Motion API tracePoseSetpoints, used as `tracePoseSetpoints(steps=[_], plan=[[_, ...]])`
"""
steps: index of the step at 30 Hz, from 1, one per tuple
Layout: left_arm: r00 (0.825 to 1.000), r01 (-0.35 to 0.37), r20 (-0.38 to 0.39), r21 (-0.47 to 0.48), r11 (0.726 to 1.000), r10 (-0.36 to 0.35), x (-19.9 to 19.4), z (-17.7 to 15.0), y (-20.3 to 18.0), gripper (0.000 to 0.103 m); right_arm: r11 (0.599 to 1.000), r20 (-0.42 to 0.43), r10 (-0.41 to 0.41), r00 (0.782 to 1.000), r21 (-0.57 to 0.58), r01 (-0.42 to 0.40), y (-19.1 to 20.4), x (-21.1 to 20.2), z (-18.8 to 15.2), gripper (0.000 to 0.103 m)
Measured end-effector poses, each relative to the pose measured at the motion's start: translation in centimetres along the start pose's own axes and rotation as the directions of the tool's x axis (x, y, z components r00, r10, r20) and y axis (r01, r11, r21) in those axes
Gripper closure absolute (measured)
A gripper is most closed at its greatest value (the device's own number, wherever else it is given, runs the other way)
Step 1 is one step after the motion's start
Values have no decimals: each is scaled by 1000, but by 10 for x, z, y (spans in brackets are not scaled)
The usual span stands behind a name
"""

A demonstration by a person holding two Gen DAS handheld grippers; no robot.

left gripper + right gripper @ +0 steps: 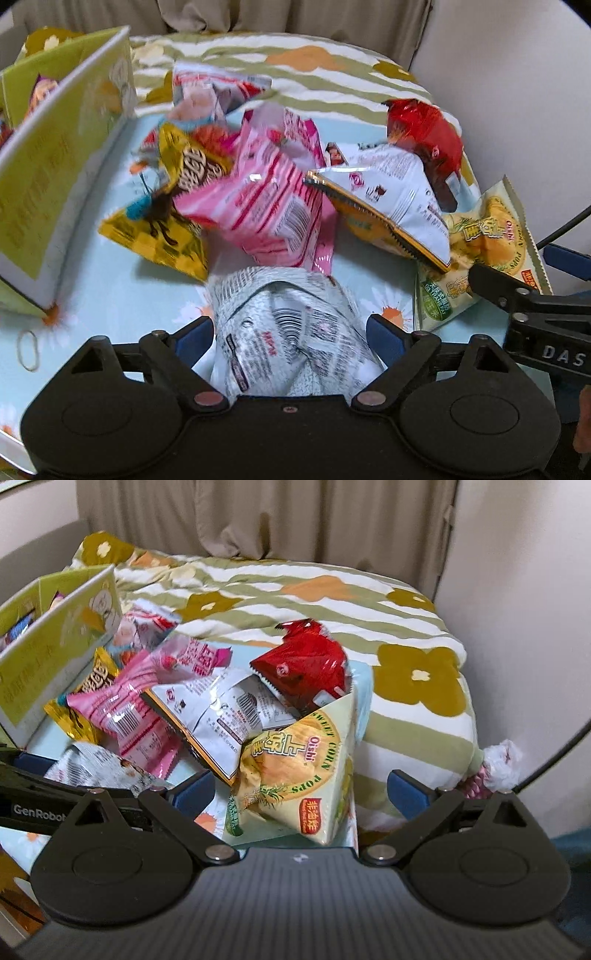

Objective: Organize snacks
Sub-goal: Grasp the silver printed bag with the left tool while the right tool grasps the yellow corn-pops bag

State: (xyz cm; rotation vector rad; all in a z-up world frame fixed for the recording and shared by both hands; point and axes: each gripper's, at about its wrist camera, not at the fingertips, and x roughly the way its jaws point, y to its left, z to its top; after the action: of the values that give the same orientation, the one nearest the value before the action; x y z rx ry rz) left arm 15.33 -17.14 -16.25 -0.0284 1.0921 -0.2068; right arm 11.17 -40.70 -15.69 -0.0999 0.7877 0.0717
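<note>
**Mia:** What was right up close to the camera?

**Ben:** The left gripper point(290, 334). A crinkly silver-white snack bag point(291, 332) sat between its blue pads point(195, 338). The jaws were wide, one on each side of the bag. I could not tell for sure if the pads were pressing on it yet.

**Mia:** Why was it there?

**Ben:** I think it wanted to pick that bag up. It was the closest one in the pile.

**Mia:** And the other one?

**Ben:** The right gripper point(301, 790) was open too. The Oishi corn pops bag point(295, 771) stood between its jaws, but no pad touched it.

**Mia:** Where were the rest of the snacks?

**Ben:** All in a heap on the light blue flowery table point(110, 291). A pink bag point(266, 206) lay in the middle, a yellow bag point(162, 221) beside it, and a red bag point(424, 136) at the back. The green box point(48, 177) stood open at the left. It already had some packets in it, so I guess the snacks belonged in there.
</note>
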Motion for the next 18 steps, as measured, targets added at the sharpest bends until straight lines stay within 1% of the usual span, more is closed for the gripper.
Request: tracePoseSetpoints(steps=[2,5,9,14,18], plan=[[1000,7,-15,3,1000,-7,6,0,0,13,1000,-3,6,1000,-20,-7,1,8,0,0],[998,34,-45,0,999,-34,12,0,-1,22,999,-5,14,1000,-41,-14,3,18,1,0],[998,35,-49,18,999,-34,17,-2,-3,28,996,-2,15,1000,-83,-15,6,29,1,0],[998,42,-42,11,999,-41,13,-3,-2,30,989,3,18,1000,-149,-17,12,36,0,0],[999,22,-32,5,1000,-22,8,-3,0,31,976,11,11,1000,-220,-8,18,39,-2,0]])
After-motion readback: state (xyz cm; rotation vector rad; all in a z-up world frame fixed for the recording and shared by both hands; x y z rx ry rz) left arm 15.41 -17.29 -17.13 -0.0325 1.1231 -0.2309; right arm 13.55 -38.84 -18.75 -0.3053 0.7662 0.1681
